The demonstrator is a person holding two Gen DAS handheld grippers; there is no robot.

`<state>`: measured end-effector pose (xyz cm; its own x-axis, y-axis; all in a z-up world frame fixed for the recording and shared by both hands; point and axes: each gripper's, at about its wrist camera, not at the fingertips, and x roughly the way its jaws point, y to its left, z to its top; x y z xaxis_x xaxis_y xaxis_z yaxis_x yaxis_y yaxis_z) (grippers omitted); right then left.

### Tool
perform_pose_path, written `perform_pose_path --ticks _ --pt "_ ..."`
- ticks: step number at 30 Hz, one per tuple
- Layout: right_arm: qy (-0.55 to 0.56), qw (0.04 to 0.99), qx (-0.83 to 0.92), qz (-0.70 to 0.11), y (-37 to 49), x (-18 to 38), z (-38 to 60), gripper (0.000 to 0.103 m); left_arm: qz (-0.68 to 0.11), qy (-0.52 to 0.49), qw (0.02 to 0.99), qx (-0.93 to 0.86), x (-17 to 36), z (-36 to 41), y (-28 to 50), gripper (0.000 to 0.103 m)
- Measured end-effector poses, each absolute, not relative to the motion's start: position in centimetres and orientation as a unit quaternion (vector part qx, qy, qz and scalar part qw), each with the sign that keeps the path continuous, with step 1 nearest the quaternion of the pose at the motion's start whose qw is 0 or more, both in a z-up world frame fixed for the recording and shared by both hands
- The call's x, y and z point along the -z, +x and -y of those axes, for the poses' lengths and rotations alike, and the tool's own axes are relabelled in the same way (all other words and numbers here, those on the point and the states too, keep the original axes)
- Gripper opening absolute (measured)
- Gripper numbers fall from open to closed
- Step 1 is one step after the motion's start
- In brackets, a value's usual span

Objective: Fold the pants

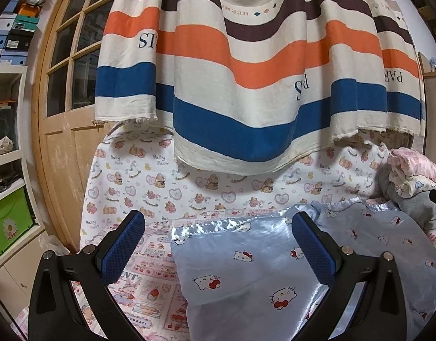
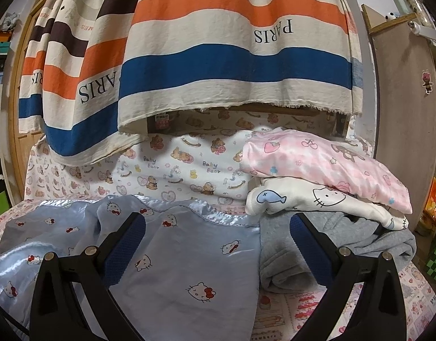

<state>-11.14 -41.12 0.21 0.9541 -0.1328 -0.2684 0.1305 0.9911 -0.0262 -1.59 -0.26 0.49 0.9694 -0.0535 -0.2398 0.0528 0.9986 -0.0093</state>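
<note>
The pants [image 1: 246, 270], pale blue satin with a cat print, lie spread on the bed [image 1: 149, 281] near both cameras, their shiny waistband edge along the far side. In the left wrist view the left gripper [image 1: 218, 241] hangs just above the cloth with its fingers [image 1: 124, 247] spread wide and holding nothing; the left finger sits over bare bedsheet, the right one over the satin. In the right wrist view the right gripper [image 2: 218, 244] is likewise spread and empty, its left finger over the pants and its right finger over a grey garment [image 2: 291, 258] that lies just beside the pants on the right. Behind that, a pile [image 2: 325, 176] of folded pink and white clothes rests on the grey one, and a striped curtain [image 2: 232, 56] hangs over the far end of the bed.

The step in hand looks like taking hold for the first fold. To do it well, each gripper should pinch only satin (the grey garment is close enough for the right one to catch by mistake), and take it at an edge or corner. Satin is slippery, so a firm grip and an even lift by both grippers should keep the layers aligned.
</note>
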Motion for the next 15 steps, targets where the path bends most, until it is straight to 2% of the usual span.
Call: perform_pose_path --ticks 7,15 --pt "-0.015 0.988 0.082 -0.129 -11.6 -0.7 40.7 0.102 -0.115 -0.010 0.993 0.022 -1.6 -0.1 -2.3 0.103" --pt "-0.019 0.992 0.056 -0.113 -12.7 -3.7 39.1 0.102 -0.078 -0.008 0.997 0.006 -4.8 -0.6 -3.7 0.103"
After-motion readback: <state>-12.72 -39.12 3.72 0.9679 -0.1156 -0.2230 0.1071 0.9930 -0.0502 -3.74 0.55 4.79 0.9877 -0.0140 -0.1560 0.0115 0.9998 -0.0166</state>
